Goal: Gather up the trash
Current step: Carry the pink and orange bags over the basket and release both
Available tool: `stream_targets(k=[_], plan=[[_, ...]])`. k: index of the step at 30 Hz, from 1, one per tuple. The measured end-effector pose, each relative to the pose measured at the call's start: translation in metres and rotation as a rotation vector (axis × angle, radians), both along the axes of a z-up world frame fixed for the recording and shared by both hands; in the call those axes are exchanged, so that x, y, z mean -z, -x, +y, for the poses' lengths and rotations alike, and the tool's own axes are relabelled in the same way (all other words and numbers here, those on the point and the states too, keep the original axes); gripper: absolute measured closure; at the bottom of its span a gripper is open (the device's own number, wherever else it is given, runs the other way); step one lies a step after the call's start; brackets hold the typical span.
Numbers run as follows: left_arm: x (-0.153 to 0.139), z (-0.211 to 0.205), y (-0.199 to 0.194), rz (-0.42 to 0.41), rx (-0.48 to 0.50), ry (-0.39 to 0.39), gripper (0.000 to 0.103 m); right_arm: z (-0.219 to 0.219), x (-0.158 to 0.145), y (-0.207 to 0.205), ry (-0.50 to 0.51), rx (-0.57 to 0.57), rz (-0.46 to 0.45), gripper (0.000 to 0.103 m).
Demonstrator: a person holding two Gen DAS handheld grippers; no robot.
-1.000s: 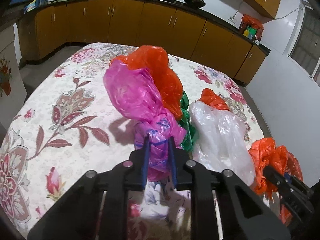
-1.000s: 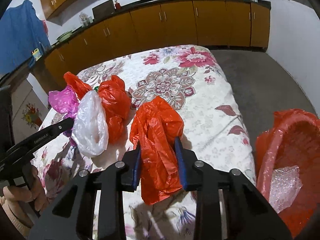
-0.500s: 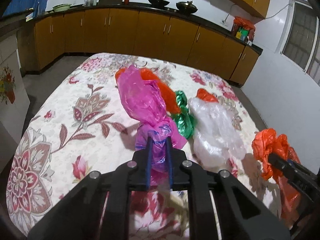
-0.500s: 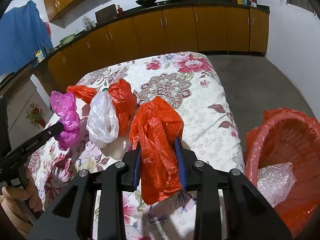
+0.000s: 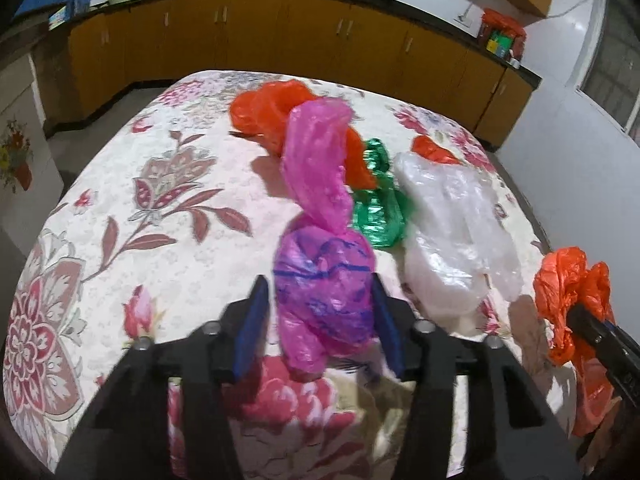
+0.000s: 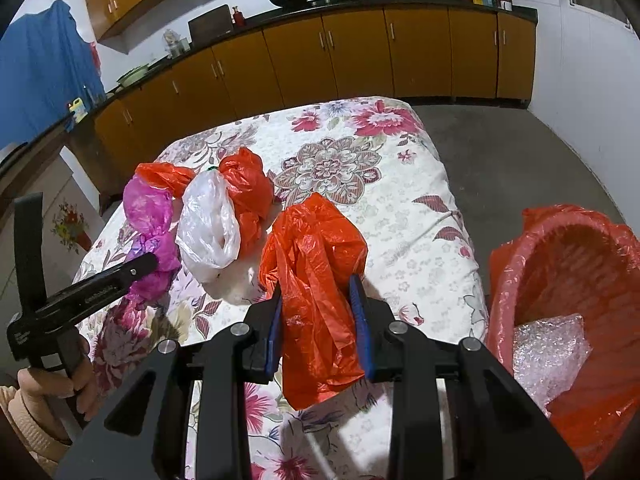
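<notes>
Crumpled pink plastic bag (image 5: 324, 280) above the floral tablecloth (image 5: 132, 208), between left gripper (image 5: 320, 312) jaws just opened, pads apart from it. Orange plastic bag (image 6: 316, 276) clamped in right gripper (image 6: 318, 320), near red-lined basket (image 6: 532, 248). Risk: pink bag dropping back, unheld.

Two close downward wrist views, sharing floral table (image 5: 120, 216) (image 6: 400, 208)

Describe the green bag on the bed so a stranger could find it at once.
On the floral bedspread, look in the cluster of crumpled plastic bags. The shiny green foil-like bag sits between the pink plastic bag and the clear white plastic bag. It is the only green, metallic-looking one.
</notes>
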State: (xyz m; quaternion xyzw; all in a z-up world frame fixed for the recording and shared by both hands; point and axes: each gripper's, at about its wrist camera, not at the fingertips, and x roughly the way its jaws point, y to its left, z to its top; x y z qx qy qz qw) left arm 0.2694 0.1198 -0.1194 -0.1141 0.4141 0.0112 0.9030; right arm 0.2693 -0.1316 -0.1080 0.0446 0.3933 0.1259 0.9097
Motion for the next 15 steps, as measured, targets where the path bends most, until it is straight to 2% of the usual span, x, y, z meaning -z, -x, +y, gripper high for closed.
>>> stream_targets(k=[4,8,15], plan=[[-0.003,-0.010,0.002,-0.018,0.029,-0.031,0.070,-0.003,-0.005,0.005,-0.001,0.001,-0.006,0.072],[-0.017,-0.010,0.015,-0.065,0.020,-0.053,0.070,-0.010,-0.014,0.012,-0.006,0.010,-0.025,0.072],[-0.066,-0.014,0.036,-0.174,0.020,-0.056,0.070,-0.030,-0.038,0.029,-0.034,0.049,-0.079,0.072]])
